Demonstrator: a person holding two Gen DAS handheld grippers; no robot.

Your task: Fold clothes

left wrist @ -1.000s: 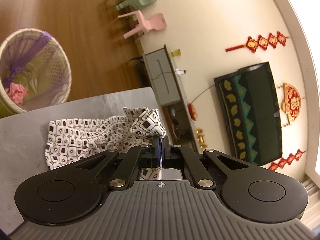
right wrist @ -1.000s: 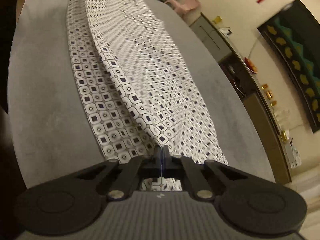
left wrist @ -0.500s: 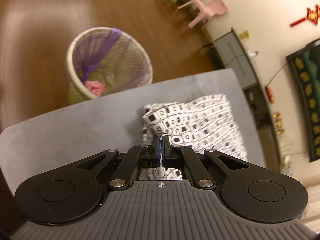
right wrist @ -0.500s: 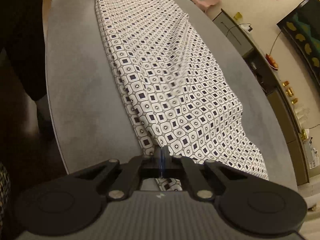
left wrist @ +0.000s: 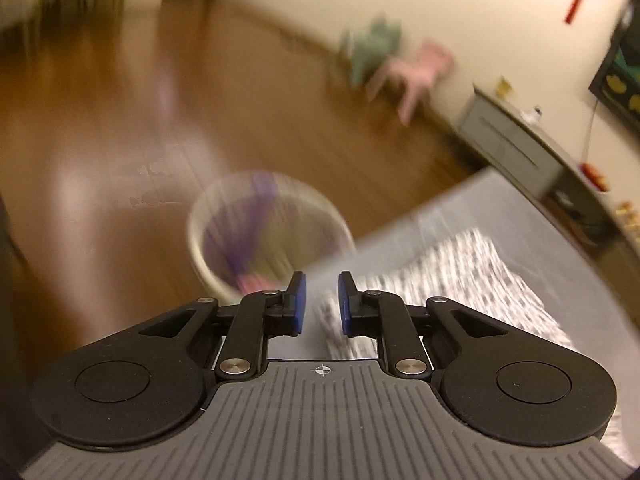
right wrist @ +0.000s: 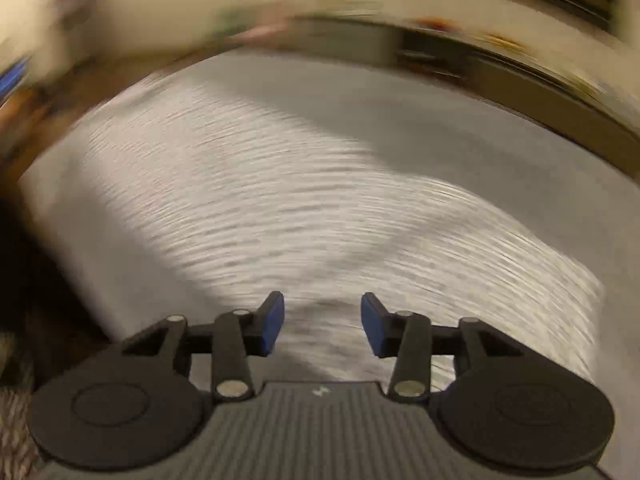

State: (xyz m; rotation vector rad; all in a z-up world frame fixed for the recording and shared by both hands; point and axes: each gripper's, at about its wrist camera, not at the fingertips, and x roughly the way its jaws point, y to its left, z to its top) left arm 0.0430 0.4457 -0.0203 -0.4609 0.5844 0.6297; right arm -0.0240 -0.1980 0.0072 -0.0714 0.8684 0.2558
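A white cloth with a dark geometric print (right wrist: 280,200) lies spread along the grey table (right wrist: 440,120), heavily blurred in the right wrist view. My right gripper (right wrist: 322,322) hovers over its near end; its jaws are opening, blue pads well apart, nothing pinched between them. In the left wrist view the cloth's other end (left wrist: 460,280) lies bunched near the table's corner (left wrist: 500,200). My left gripper (left wrist: 322,304) is just above that end, jaws opening with a clear gap, and the cloth lies below the pads, not gripped.
A mesh laundry basket (left wrist: 268,236) with purple and pink items stands on the wooden floor just past the table edge. Farther off along the wall are a pink chair (left wrist: 420,72), a green chair (left wrist: 376,48) and a low grey cabinet (left wrist: 512,140).
Both grippers were shut on the cloth's ends and have let go; their jaws now stand apart. Both views have swung and rolled, the right one fast enough to blur the scene.
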